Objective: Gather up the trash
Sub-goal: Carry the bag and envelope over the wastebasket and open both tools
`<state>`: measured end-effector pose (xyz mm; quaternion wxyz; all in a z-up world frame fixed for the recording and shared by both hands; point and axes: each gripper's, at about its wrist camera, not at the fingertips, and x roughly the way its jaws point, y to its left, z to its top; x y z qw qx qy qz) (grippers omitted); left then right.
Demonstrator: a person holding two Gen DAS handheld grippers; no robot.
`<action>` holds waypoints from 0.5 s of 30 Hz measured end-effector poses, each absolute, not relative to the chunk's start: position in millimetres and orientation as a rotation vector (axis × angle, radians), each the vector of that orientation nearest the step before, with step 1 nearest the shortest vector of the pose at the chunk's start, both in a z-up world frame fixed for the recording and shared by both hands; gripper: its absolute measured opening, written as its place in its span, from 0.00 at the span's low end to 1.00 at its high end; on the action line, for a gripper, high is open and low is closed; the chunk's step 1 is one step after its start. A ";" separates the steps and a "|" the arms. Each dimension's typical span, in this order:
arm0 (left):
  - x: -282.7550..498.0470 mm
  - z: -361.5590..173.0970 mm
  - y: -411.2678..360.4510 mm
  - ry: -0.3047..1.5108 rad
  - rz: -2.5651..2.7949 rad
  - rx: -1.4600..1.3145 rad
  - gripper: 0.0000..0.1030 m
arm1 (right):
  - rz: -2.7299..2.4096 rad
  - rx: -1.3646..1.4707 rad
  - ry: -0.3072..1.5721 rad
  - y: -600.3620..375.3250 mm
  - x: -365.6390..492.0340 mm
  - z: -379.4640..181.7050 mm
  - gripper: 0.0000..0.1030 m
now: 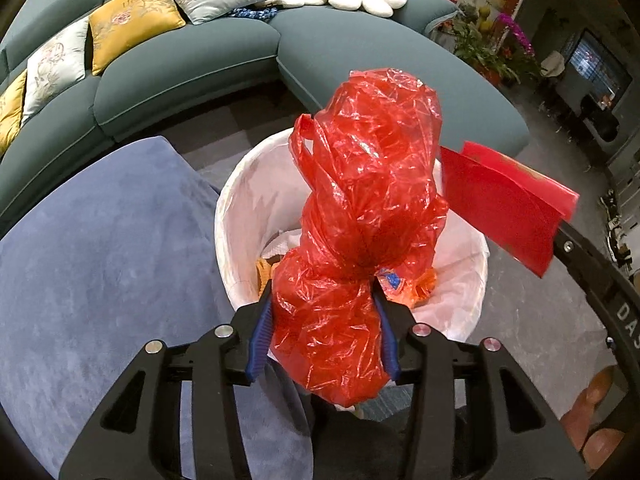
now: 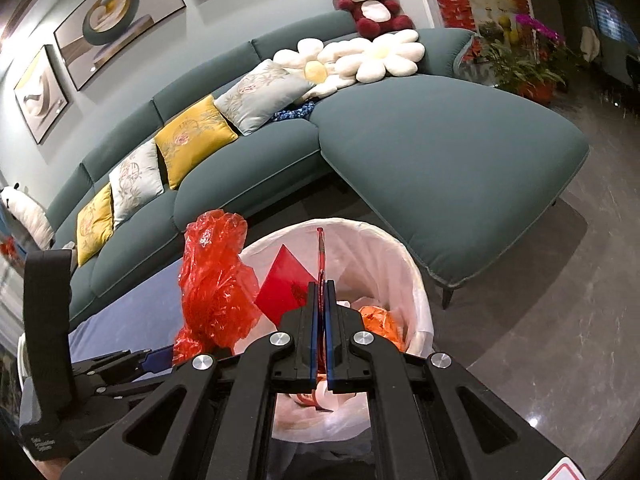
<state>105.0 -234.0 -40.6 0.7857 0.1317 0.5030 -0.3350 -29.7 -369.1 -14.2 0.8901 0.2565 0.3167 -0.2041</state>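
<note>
My left gripper [image 1: 324,280] is shut on a crumpled red plastic bag [image 1: 360,208] and holds it over the bin [image 1: 236,216], a round bin lined with a white bag. The red bag also shows in the right wrist view [image 2: 214,280]. My right gripper [image 2: 320,284] is shut on a flat red envelope [image 2: 321,252], held edge-on above the bin's rim [image 2: 416,280]. The same envelope shows in the left wrist view [image 1: 508,208] at the right. Orange wrappers [image 2: 376,320] and white tissue [image 1: 284,242] lie inside the bin. Another red envelope [image 2: 280,284] shows over the bin.
A blue-purple upholstered seat [image 1: 100,248] stands left of the bin. A curved teal sofa [image 2: 440,152] with yellow and grey cushions [image 2: 192,136], flower pillows and a plush bear [image 2: 372,4] stands behind. Potted plants [image 2: 520,60] stand at the far right on the grey floor [image 2: 560,300].
</note>
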 end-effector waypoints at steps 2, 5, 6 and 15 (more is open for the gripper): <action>105.6 -40.4 -234.6 1.078 -0.699 0.272 0.53 | -0.420 0.534 0.656 -370.0 -30.6 -15.5 0.03; 107.6 -37.7 -230.0 1.066 -0.687 0.248 0.62 | -0.407 0.534 0.657 -371.6 -24.9 -16.9 0.03; 108.0 -36.9 -229.7 1.061 -0.685 0.246 0.64 | -0.403 0.531 0.657 -371.4 -23.8 -17.7 0.03; 108.0 -34.9 -222.9 1.049 -0.659 0.241 0.69 | -0.355 0.522 0.681 -359.5 -9.9 -20.5 0.12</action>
